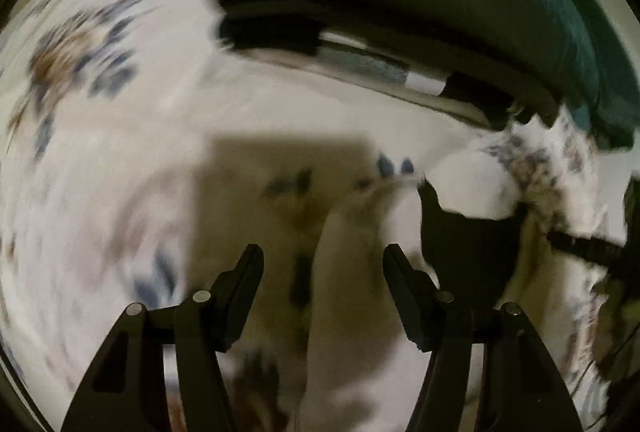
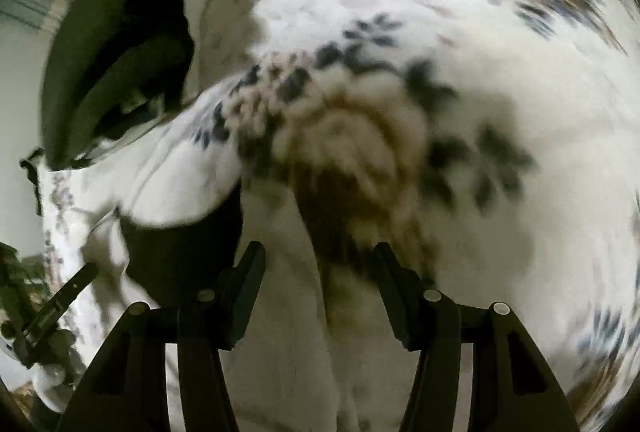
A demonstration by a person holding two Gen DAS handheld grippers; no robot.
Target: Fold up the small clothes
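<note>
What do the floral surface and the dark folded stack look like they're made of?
Floral sheet: soft woven cloth, matte, likely cotton; it creases and bunches, with a printed blue-brown pattern. Motion blur hides the weave. Dark stack: matte fabric too, judging by its layered folded edges; fibre unclear. Both grippers look like hard black plastic.

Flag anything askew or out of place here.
Both views are motion-blurred. A white cloth lies rumpled in a raised fold between the open left tool, not flat. The right tool is open over a similar ridge. No damage visible.
</note>
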